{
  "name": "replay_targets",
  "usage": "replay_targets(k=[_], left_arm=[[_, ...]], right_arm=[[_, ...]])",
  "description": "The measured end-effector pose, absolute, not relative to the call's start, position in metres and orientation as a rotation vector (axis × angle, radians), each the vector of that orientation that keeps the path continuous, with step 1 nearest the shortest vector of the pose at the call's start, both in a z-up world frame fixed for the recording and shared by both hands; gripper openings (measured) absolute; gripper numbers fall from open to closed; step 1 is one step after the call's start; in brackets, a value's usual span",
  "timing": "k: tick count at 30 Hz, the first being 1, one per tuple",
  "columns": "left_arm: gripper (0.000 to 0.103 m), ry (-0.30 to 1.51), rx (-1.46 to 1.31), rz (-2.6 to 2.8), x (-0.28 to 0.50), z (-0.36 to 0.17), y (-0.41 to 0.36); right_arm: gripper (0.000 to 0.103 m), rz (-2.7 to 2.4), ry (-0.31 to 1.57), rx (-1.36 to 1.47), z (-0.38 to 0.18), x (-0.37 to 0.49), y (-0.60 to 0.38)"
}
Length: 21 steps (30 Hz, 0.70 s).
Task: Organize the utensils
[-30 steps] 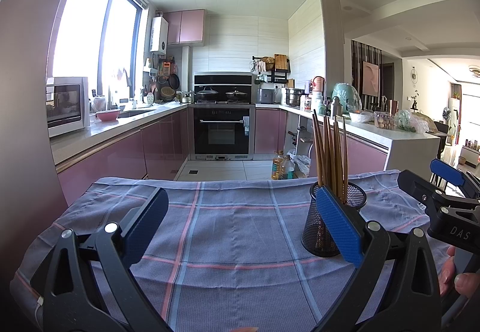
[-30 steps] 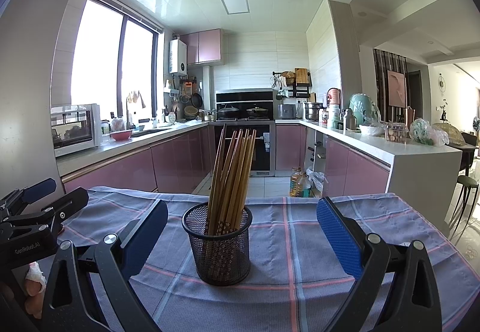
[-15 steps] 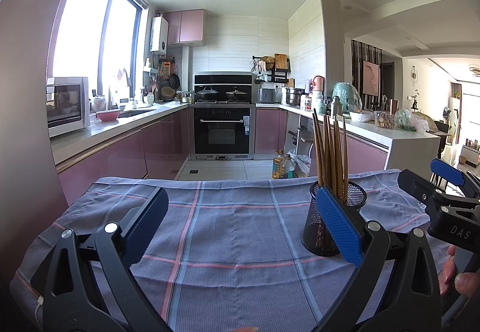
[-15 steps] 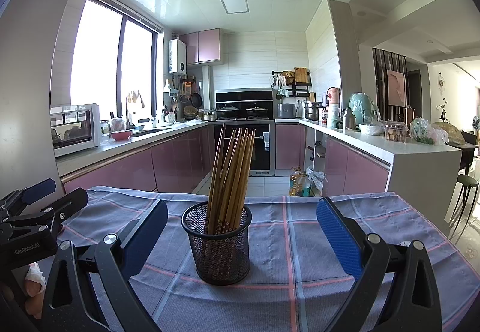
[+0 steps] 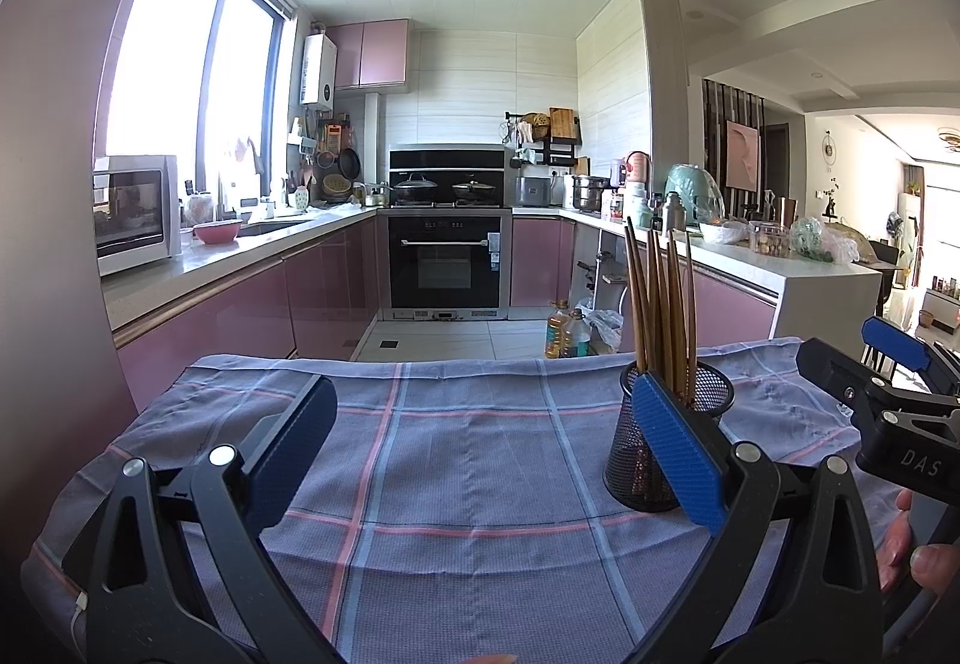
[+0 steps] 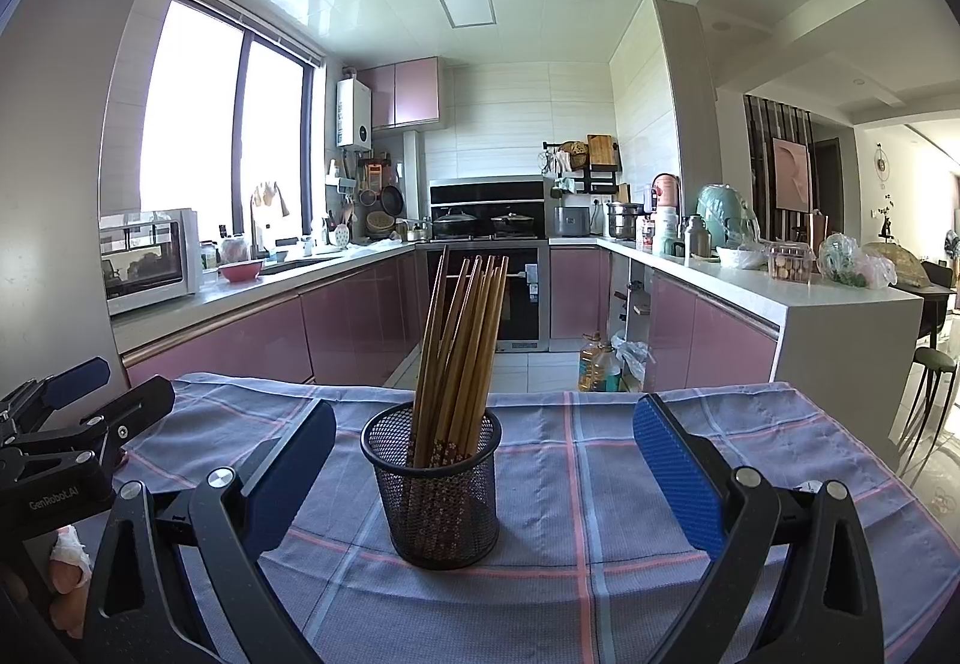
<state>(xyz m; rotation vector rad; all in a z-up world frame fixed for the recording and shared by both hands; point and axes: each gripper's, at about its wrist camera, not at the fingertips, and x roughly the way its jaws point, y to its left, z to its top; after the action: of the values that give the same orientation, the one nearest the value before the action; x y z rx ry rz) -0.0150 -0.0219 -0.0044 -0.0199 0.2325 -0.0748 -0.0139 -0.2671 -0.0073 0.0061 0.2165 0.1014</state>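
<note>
Desk [image 6: 750, 460] under a plaid cloth carries a mesh holder [image 6: 435, 484] with all the chopsticks [image 6: 459, 346] standing inside. Sorting looks finished; nothing loose remains to fetch. Left claw [image 5: 480, 460] and right claw [image 6: 480, 478] are spread wide, empty, touching nothing.

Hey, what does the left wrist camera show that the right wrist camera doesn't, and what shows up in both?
Only the left wrist view shows the right tool from the side, at its right edge, and that hand's fingertips.

Only the right wrist view shows the left tool from the side, at its left edge, and the whole mesh holder unblocked between its own open fingers.

Both show the mesh holder full of upright chopsticks on the plaid cloth, with the pink kitchen behind.
</note>
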Motion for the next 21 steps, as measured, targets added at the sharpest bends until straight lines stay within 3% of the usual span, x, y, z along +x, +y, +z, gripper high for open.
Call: replay_targets(k=[21], left_arm=[[0.097,0.226,-0.007,-0.074,-0.0145,-0.0064,-0.0161]], right_arm=[[0.096,0.091,0.224,0.009,-0.0094,-0.0153,-0.2690]])
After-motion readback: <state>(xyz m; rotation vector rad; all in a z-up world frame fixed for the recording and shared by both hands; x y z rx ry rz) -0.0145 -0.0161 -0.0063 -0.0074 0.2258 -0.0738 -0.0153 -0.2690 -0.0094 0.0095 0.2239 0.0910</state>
